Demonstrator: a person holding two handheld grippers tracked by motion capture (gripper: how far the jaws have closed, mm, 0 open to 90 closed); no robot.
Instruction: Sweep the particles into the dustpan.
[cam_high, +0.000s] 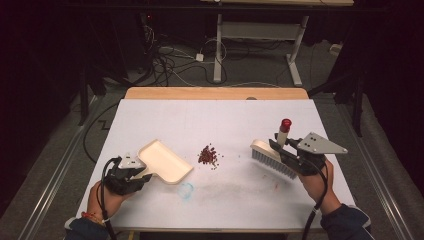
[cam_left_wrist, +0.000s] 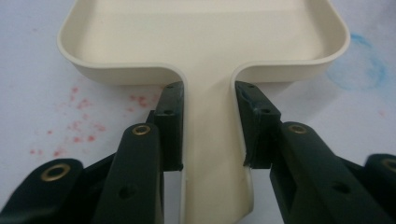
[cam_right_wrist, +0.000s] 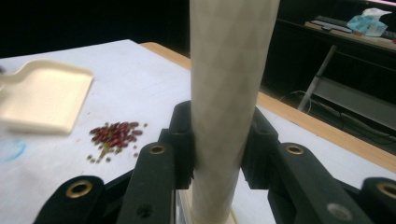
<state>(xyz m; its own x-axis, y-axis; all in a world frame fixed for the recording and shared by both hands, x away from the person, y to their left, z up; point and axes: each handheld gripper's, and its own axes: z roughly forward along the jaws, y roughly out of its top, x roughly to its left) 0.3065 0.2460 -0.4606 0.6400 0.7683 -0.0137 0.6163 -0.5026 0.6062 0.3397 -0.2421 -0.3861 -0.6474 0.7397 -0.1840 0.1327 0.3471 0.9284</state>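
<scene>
While clamped on the dustpan (cam_left_wrist: 205, 42) handle, left gripper (cam_left_wrist: 208, 126) holds pan low over the white desk (cam_high: 220, 120), near the left edge. Right gripper (cam_right_wrist: 217, 140), shut on the brush (cam_high: 272, 157) handle, bristles down. Farther in, between the 2 tools, beans (cam_high: 208, 155) piled mid-desk.

No readable text, labels, brands or numbers anywhere. Dustpan (cam_left_wrist: 205, 37): plain cream, unmarked. Brush handle (cam_right_wrist: 229, 93): faint diamond texture, no lettering. Table (cam_high: 220, 117): blank white sheet, bearing a blue smudge (cam_left_wrist: 362, 63) and red specks, neither forming characters. Far-right box on a background desk: too blurred to read.
</scene>
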